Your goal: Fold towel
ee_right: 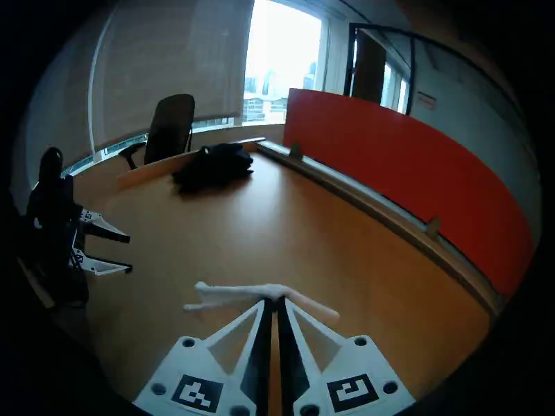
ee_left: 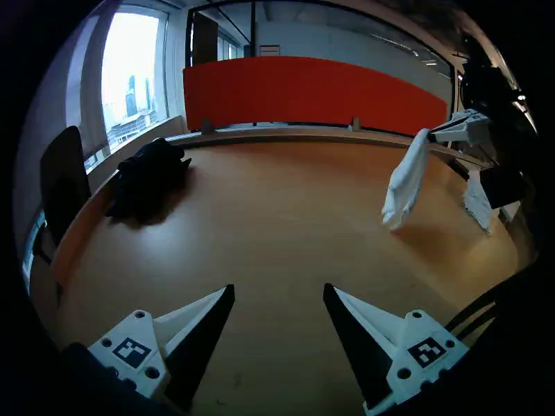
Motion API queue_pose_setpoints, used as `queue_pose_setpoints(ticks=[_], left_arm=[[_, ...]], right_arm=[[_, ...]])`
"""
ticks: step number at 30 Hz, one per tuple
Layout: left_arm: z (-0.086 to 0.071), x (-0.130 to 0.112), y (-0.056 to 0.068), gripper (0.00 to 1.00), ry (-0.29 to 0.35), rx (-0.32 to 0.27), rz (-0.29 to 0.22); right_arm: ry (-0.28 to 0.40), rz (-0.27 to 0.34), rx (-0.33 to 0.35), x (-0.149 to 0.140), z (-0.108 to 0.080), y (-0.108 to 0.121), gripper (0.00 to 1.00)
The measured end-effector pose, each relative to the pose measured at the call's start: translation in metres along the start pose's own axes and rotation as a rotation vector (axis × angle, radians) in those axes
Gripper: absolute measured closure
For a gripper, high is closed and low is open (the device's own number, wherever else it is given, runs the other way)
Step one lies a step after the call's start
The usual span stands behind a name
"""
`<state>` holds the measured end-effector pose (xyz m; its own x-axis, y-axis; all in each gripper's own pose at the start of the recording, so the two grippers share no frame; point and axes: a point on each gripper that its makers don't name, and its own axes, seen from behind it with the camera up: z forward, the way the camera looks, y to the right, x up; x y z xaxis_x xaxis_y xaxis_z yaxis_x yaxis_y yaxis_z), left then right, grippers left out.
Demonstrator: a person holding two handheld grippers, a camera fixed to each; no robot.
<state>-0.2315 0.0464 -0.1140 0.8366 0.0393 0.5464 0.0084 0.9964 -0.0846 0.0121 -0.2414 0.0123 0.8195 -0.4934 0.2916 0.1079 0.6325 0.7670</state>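
My right hand-held gripper [ee_right: 275, 301] was clamped on the towel [ee_left: 406, 182], both fingers pressed together over one edge. The cloth hung from it at the right of the left gripper view, above the table [ee_left: 277, 208]. Its lowest tip was close to the wood or just touching; I could not tell which. My left hand-held gripper [ee_left: 277, 288] had its fingers spread wide with nothing between them, low at the bottom of its own view and well apart from the towel.

To do this step well, I judged I needed a second hold. I would bring the left across to the hanging cloth, find a free corner on the same edge as the pinched one, and close on that rather than on a bunched middle. With two corners held I could draw the edge taut and lay the towel flat on the bare wood before folding. The risk, as I saw it, was catching several layers at once, which would leave it twisted.

The towel was white, thin and limp, gathered into a narrow drooping twist with soft creases. In the right gripper view it showed as a pale crumpled strip across the fingertips, low in the frame. A black bundle [ee_left: 149, 177] lay at the upper left of the table, near the red partition [ee_left: 312, 93], well apart from the towel.
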Motion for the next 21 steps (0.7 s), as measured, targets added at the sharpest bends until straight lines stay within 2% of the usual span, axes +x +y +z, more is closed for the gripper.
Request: queue_pose_setpoints(ticks=[6,21], left_arm=[[-0.001,0.005,0.002,0.05,0.007,-0.006,0.007],[0.005,0.012,0.004,0.05,0.005,-0.013,0.013]], right_arm=[[-0.003,-0.017,-0.025,0.011,-0.015,0.022,0.95],[-0.013,-0.002,-0.072,0.018,-0.049,0.072,0.95]])
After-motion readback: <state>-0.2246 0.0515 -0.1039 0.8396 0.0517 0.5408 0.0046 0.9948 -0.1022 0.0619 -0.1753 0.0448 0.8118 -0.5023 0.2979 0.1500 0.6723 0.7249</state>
